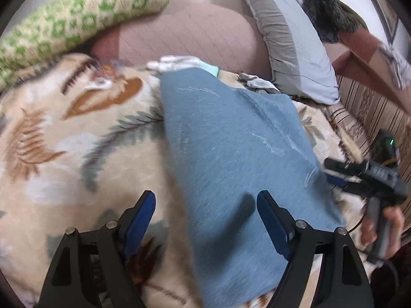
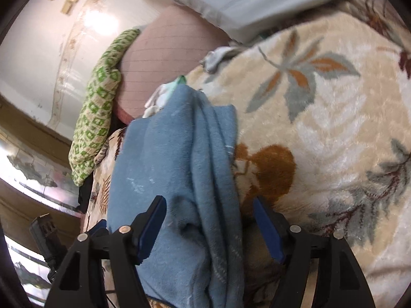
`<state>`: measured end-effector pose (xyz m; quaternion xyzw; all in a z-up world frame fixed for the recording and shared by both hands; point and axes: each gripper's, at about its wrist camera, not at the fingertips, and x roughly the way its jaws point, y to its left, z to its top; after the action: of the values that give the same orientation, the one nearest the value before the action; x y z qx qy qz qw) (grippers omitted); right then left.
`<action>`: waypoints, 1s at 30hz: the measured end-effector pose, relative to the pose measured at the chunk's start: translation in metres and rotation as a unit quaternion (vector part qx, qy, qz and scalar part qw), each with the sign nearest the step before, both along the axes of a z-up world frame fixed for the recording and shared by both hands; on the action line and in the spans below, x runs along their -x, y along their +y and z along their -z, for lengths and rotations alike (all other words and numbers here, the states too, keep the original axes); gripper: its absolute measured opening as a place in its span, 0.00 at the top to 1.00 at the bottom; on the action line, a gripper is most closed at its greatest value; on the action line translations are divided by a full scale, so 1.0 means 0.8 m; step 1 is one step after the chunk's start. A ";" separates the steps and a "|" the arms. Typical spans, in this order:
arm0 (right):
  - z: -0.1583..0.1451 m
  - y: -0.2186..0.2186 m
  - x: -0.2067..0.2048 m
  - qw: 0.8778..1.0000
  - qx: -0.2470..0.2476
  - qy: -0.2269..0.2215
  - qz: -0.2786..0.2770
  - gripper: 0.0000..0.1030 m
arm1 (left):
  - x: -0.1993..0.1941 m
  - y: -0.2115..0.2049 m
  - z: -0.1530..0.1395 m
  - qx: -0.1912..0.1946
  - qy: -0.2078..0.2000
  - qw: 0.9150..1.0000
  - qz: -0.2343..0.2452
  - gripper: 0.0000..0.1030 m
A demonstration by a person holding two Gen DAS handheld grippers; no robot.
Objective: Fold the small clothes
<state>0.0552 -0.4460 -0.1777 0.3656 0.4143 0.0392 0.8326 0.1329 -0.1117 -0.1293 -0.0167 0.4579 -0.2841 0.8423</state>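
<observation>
Soft blue terry garment (image 2: pixel 174 169), rumpled lengthwise

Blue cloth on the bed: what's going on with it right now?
A person with a gripper in each hand is folding the blue cloth on the floral blanket. Both the left gripper and the right gripper are open over it, pads not pressing. Small white clothes wait beyond it.

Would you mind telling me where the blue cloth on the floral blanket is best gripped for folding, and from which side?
Probably the near end of the blue cloth, one corner for each gripper, coming in from the near edge. It lies lengthwise away from both cameras on the floral blanket. Its right side is bunched into ridges, which should pinch easily; the left side lies flat.
</observation>
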 end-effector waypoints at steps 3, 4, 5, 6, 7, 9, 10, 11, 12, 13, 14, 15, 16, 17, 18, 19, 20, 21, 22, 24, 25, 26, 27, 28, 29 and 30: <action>0.017 -0.005 -0.008 1.000 -0.026 0.008 0.000 0.28 | -0.024 -0.018 0.016 0.014 0.044 0.999 0.020 0.21; 0.022 -0.006 -0.011 0.999 -0.032 0.013 -0.003 0.27 | -0.031 -0.023 0.024 0.023 0.066 0.997 0.030 0.20; 0.027 -0.005 -0.013 0.999 -0.038 0.015 -0.005 0.27 | -0.035 -0.026 0.028 0.027 0.076 0.996 0.028 0.17; 0.031 -0.004 -0.016 0.999 -0.045 0.012 -0.009 0.26 | -0.037 -0.028 0.030 0.030 0.080 0.996 0.029 0.17; 0.034 -0.003 -0.018 0.998 -0.054 0.004 -0.011 0.24 | -0.038 -0.029 0.030 0.032 0.083 0.996 0.033 0.17; 0.037 0.000 -0.026 0.998 -0.066 -0.007 -0.016 0.23 | -0.043 -0.028 0.031 0.040 0.091 0.994 0.038 0.17; 0.038 0.003 -0.029 0.996 -0.079 -0.017 -0.025 0.23 | -0.043 -0.027 0.031 0.046 0.094 0.994 0.040 0.17; 0.039 0.009 -0.034 0.994 -0.095 -0.027 -0.038 0.23 | -0.043 -0.026 0.030 0.049 0.091 0.994 0.042 0.17; 0.040 0.017 -0.038 0.994 -0.098 -0.028 -0.047 0.23 | -0.040 -0.028 0.029 0.050 0.085 0.994 0.046 0.18; 0.035 0.035 -0.045 0.997 -0.060 -0.020 -0.053 0.23 | -0.038 -0.030 0.027 0.047 0.077 0.995 0.050 0.23; 0.029 0.048 -0.049 0.998 -0.024 -0.014 -0.061 0.23 | -0.036 -0.032 0.026 0.044 0.072 0.995 0.053 0.28; 0.022 0.061 -0.053 0.998 0.004 -0.010 -0.068 0.22 | -0.034 -0.032 0.023 0.045 0.068 0.995 0.056 0.32; 0.013 0.071 -0.055 0.997 0.017 -0.010 -0.071 0.23 | -0.035 -0.031 0.019 0.047 0.066 0.995 0.057 0.39; 0.005 0.076 -0.054 0.997 0.016 -0.019 -0.070 0.23 | -0.036 -0.029 0.015 0.050 0.063 0.995 0.059 0.51; -0.006 0.081 -0.052 0.997 0.014 -0.030 -0.070 0.24 | -0.037 -0.026 0.009 0.054 0.059 0.995 0.060 0.56; -0.013 0.084 -0.051 0.997 0.017 -0.035 -0.068 0.26 | -0.037 -0.024 0.002 0.060 0.055 0.995 0.064 0.59; -0.020 0.088 -0.050 0.997 0.021 -0.037 -0.065 0.27 | -0.037 -0.022 -0.004 0.060 0.050 0.995 0.068 0.59; -0.028 0.093 -0.049 0.997 0.024 -0.041 -0.063 0.27 | -0.034 -0.022 -0.008 0.055 0.043 0.995 0.069 0.60; -0.035 0.099 -0.047 0.997 0.027 -0.047 -0.062 0.28 | -0.031 -0.021 -0.013 0.049 0.036 0.996 0.072 0.60; -0.050 0.113 -0.042 0.995 0.036 -0.066 -0.067 0.28 | -0.022 -0.016 -0.024 0.044 0.024 0.996 0.077 0.61; -0.060 0.122 -0.042 0.994 0.039 -0.075 -0.072 0.33 | -0.019 -0.012 -0.030 0.045 0.018 0.996 0.076 0.61; -0.069 0.128 -0.041 0.993 0.032 -0.084 -0.081 0.36 | -0.015 -0.004 -0.037 0.047 0.010 0.996 0.071 0.61; -0.080 0.141 -0.039 0.991 0.035 -0.096 -0.090 0.40 | -0.014 0.003 -0.040 0.050 0.007 0.997 0.066 0.61; -0.091 0.150 -0.040 0.989 0.047 -0.102 -0.097 0.41 | -0.013 0.014 -0.044 0.055 0.007 0.997 0.060 0.61; -0.101 0.164 -0.039 0.986 0.075 -0.105 -0.106 0.41 | -0.013 0.024 -0.045 0.054 0.007 0.997 0.056 0.61; -0.106 0.175 -0.039 0.984 0.098 -0.101 -0.110 0.41 | -0.012 0.032 -0.044 0.047 0.007 0.998 0.048 0.61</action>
<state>0.0864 -0.3056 -0.0932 0.2284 0.3679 0.1265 0.8925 0.1424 -0.0862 -0.0942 -0.0367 0.4498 -0.3451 0.8229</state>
